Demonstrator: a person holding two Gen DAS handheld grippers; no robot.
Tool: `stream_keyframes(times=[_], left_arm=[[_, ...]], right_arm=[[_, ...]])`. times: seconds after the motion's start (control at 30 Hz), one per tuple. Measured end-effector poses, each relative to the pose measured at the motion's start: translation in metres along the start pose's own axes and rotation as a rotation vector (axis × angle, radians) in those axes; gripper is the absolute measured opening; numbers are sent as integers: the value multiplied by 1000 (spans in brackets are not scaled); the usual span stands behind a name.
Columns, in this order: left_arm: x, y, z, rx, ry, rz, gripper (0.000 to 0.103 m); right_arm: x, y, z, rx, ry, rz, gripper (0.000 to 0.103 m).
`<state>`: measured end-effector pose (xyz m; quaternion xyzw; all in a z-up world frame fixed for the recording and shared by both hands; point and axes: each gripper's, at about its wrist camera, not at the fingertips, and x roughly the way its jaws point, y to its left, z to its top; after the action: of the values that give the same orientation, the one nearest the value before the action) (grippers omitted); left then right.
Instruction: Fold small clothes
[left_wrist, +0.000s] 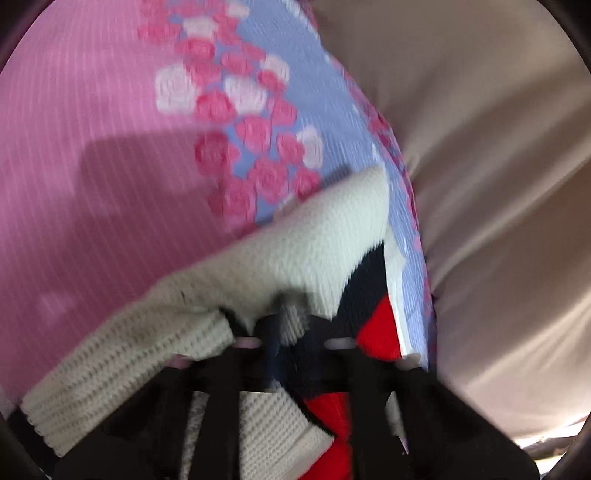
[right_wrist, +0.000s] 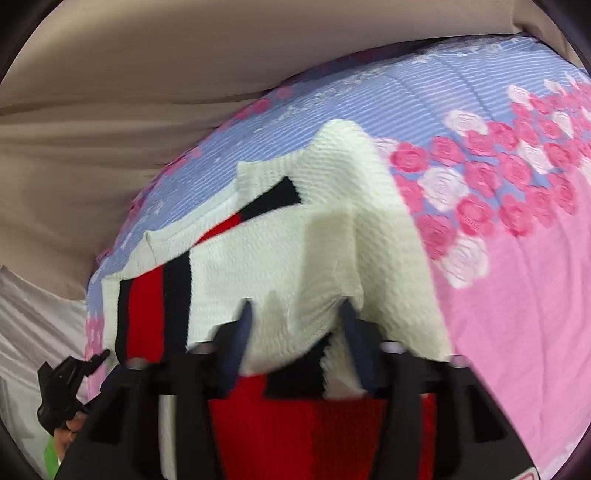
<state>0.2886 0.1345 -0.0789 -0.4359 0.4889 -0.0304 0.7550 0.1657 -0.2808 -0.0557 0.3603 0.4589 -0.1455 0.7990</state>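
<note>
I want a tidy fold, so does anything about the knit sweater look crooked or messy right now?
Yes. The cream waffle-knit sweater with red and navy stripes lies bunched and skewed on the pink rose-print bedspread, its layers overlapping unevenly. No damage shows.

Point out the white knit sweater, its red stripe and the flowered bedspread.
white knit sweater (right_wrist: 295, 240): right wrist view, folded-over white panel.
red stripe (right_wrist: 146, 317): right wrist view, stripe's middle.
flowered bedspread (left_wrist: 92, 110): left wrist view, plain pink area.

sweater (left_wrist: 295, 251) lower part cut off
</note>
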Motion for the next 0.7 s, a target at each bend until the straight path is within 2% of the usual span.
stream_keyframes(times=[0.1, 0.17, 0.2, 0.23, 0.3, 0.37, 0.43, 0.5, 0.57, 0.6, 0.7], left_arm=[[-18, -10, 7, 68, -89, 1, 0], [-23, -12, 9, 107, -88, 34, 0], [-21, -7, 13, 97, -66, 26, 0], [-26, 0, 9, 75, -38, -15, 0], [-32, 4, -8, 66, -26, -41, 0], [-30, 13, -19, 60, 9, -41, 7], [-12, 16, -26, 37, 61, -21, 22], [2, 15, -28, 10, 87, 0, 23], [9, 6, -23, 28, 68, -5, 21], [8, 4, -18, 39, 44, 6, 7], [-7, 10, 5, 17, -70, 52, 6]], right_arm=[[-38, 17, 12, -37, -139, 79, 6], [-65, 21, 16, -81, -225, 99, 6], [-65, 17, 17, -101, -236, 68, 6], [-51, 4, 18, -90, -195, 5, 6], [-27, -21, 15, -1, -111, -12, 6], [-21, -28, 6, 22, -99, -1, 6], [-18, -23, 0, -2, -92, -9, 7], [-15, -17, -2, -16, -87, -15, 7], [-19, -13, 1, -21, -92, -1, 8], [-21, -9, 4, -19, -96, 20, 8], [-39, 0, 6, -42, -125, 96, 8]])
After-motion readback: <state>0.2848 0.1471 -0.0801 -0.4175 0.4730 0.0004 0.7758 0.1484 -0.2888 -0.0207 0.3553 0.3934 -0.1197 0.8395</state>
